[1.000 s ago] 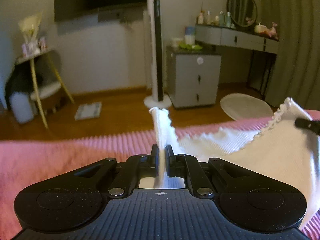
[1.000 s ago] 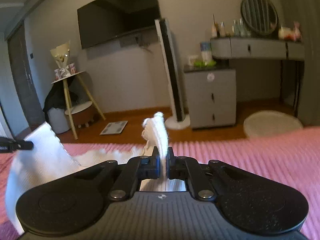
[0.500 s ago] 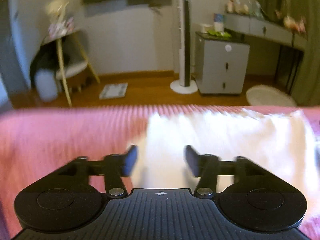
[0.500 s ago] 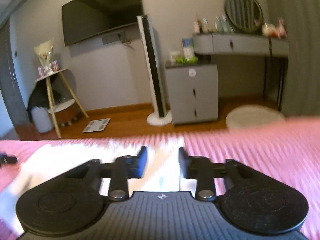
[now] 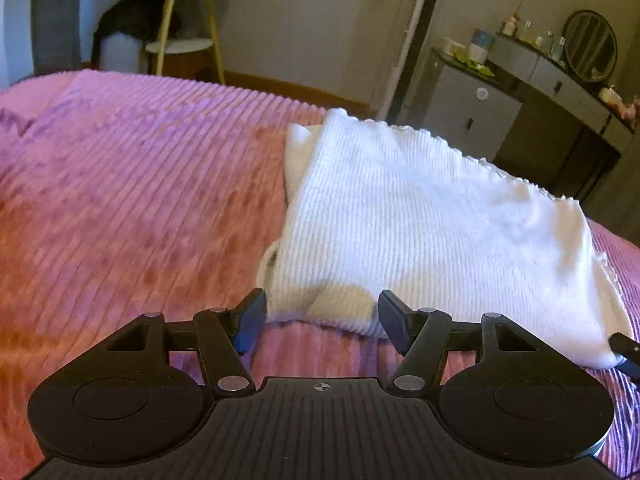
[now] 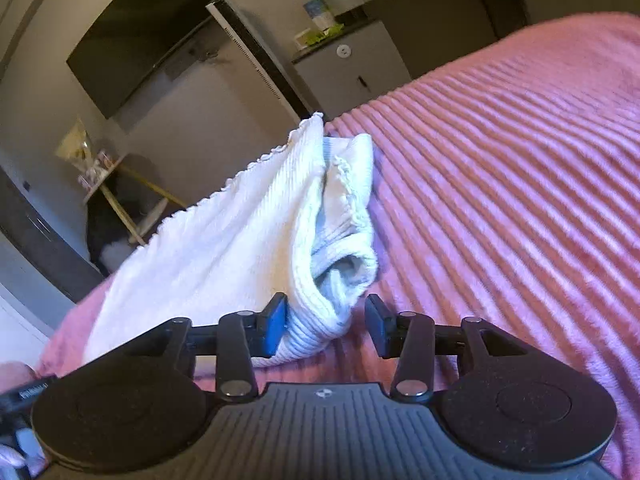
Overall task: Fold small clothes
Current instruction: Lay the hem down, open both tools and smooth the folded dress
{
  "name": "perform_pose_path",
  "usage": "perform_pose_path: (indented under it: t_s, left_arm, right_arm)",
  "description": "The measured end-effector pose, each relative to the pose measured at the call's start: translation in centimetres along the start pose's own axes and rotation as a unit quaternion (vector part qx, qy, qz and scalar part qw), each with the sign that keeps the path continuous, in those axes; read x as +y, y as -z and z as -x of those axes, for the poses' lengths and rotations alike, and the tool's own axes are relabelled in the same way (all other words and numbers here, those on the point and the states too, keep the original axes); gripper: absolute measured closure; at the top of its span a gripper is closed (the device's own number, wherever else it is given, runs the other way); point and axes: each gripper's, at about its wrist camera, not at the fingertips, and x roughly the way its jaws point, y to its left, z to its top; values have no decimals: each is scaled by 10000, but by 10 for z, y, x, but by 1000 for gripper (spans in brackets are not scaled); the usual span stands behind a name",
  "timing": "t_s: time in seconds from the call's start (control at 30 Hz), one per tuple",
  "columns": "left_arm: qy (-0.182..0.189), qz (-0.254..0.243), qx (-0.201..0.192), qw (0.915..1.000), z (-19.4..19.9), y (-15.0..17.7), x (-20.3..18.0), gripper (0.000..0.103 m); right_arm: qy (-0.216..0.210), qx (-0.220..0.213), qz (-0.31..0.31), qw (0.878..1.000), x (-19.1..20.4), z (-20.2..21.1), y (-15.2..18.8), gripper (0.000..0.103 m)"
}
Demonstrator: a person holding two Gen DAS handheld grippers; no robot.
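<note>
A small white ribbed knit garment [image 5: 432,220] with a scalloped edge lies folded on the pink ribbed bedspread [image 5: 132,200]. My left gripper [image 5: 322,320] is open, its jaws wide apart at the garment's near left corner, holding nothing. In the right wrist view the garment [image 6: 224,252] shows its layered right edge. My right gripper [image 6: 326,322] is open just in front of the near right corner, with the fold's end between the jaws. The tip of the right gripper shows at the left wrist view's right edge [image 5: 624,350].
Beyond the bed's far edge stand a grey cabinet [image 5: 468,110], a tall tower fan [image 5: 412,36], a dressing table with a round mirror [image 5: 590,46] and a small wooden side table [image 5: 182,12]. A wall television [image 6: 140,36] hangs above. The bedspread [image 6: 520,168] extends to the right.
Both grippers were shut on the garment's raised edges a second ago. They have let go and opened, and the garment now lies flat and folded on the bed.
</note>
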Motion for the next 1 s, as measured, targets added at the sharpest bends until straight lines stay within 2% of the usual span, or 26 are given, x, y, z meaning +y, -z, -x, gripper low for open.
perform_pose_path:
  t_s: [0.03,0.1,0.17,0.33,0.4,0.47,0.53,0.57,0.6,0.63,0.7,0.77,0.87,1.0]
  left_arm:
    - [-64,-15,-16,10000,1,0,1,36]
    - [-101,-1,-39,9999,1,3,3,36]
    - [-30,85,31,10000,-2,1,8,39]
    - [-107,-46,241,9996,-10,-7,12,56]
    - [-311,-212,283,9989,-15,-9,8,65]
    - [-417,-355,364,9978,-20,-10,5,66]
    - [-456,-405,416,9973,-22,-12,3,66]
    - [-501,-450,439,9968,-21,-13,2,63]
    - [-565,-485,442,9962,-20,-14,1,56]
    - [-642,-503,439,9957,-18,-15,1,50]
    - [-628,-505,490,9955,-13,-16,3,49]
    - [-533,-429,595,9959,-7,-15,6,42]
    - [-356,-361,717,9961,9,-10,8,36]
    - [-108,-524,719,9960,39,-2,1,26]
  right_arm:
    - [-92,53,-20,9999,1,-2,-1,65]
    - [-85,82,132,9998,5,-4,0,83]
    - [26,108,397,9992,13,-6,2,88]
    - [345,-386,831,9952,22,6,-7,89]
    - [553,-379,947,9933,22,2,-7,90]
    - [1008,-240,1198,9874,21,-11,-1,90]
    - [1125,-162,1268,9854,14,-16,3,88]
    - [1170,-204,1266,9848,15,-13,3,82]
    - [1217,-210,1262,9843,16,-12,1,78]
    - [1335,-238,1238,9830,18,-8,0,70]
    - [1400,-298,1214,9822,22,0,-1,70]
    - [1516,-370,1264,9796,30,12,1,70]
    - [1657,-435,1433,9747,42,28,6,70]
    - [1700,-484,1466,9733,63,52,14,70]
